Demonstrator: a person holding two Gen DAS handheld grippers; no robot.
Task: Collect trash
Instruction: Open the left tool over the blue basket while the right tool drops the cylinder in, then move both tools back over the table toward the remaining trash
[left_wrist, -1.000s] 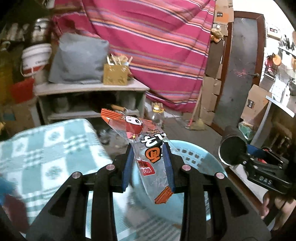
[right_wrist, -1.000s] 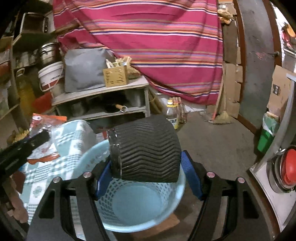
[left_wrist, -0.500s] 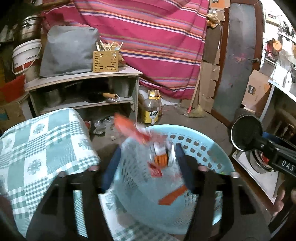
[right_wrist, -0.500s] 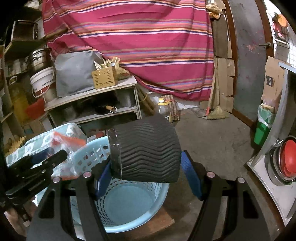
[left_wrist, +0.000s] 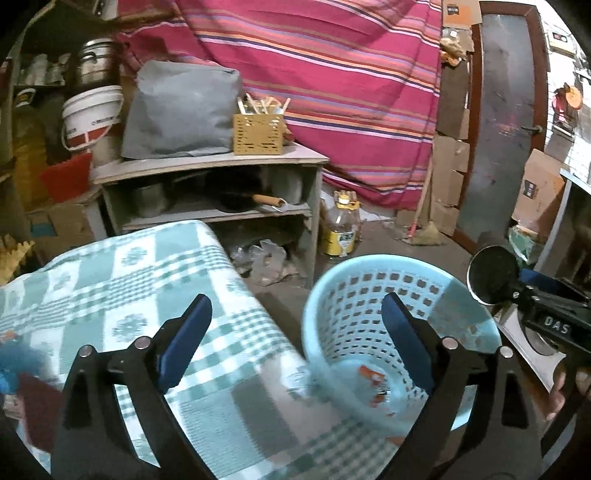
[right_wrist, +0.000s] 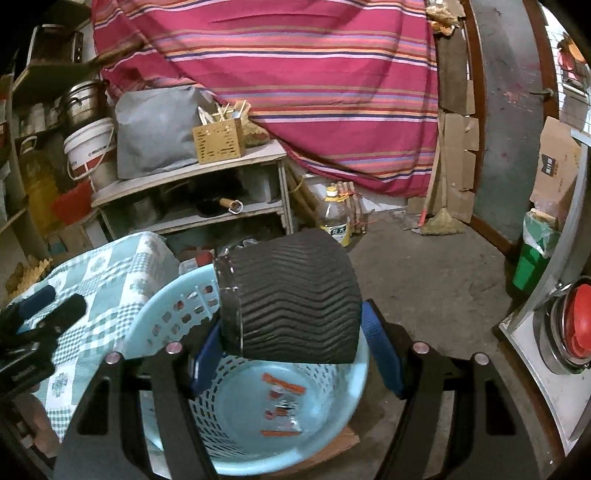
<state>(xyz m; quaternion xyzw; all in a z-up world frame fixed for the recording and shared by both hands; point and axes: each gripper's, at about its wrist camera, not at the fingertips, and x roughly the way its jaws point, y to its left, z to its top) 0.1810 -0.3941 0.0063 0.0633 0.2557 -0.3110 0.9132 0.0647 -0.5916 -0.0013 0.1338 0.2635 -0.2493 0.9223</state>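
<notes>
Snack wrapper, clear plastic with red and orange print (right_wrist: 281, 404): now lying flat on the floor of the pale blue perforated plastic basket (left_wrist: 354, 295), where a second ago it was pinched upright between the blue pads of the left gripper (left_wrist: 295, 343). Left gripper: jaws have just been opening and stand wide apart with nothing between them, poised over the edge of the teal-and-white checked tablecloth (left_wrist: 122, 295) and the basket's near rim. One piece of trash can therefore be counted as collected. Black ribbed paper cup (right_wrist: 291, 295): lying on its side, clamped between the blue pads of the right gripper (right_wrist: 291, 354), directly above the basket's open mouth and not yet let go. Judged next step: release of the cup into the basket, which needs only that the jaws part, since the cup already hangs within the rim. Basket: standing on a brown board on the concrete floor, just beside the cloth-covered table. Background: grey wooden shelf unit (left_wrist: 207, 166), striped red cloth hanging behind it.
</notes>
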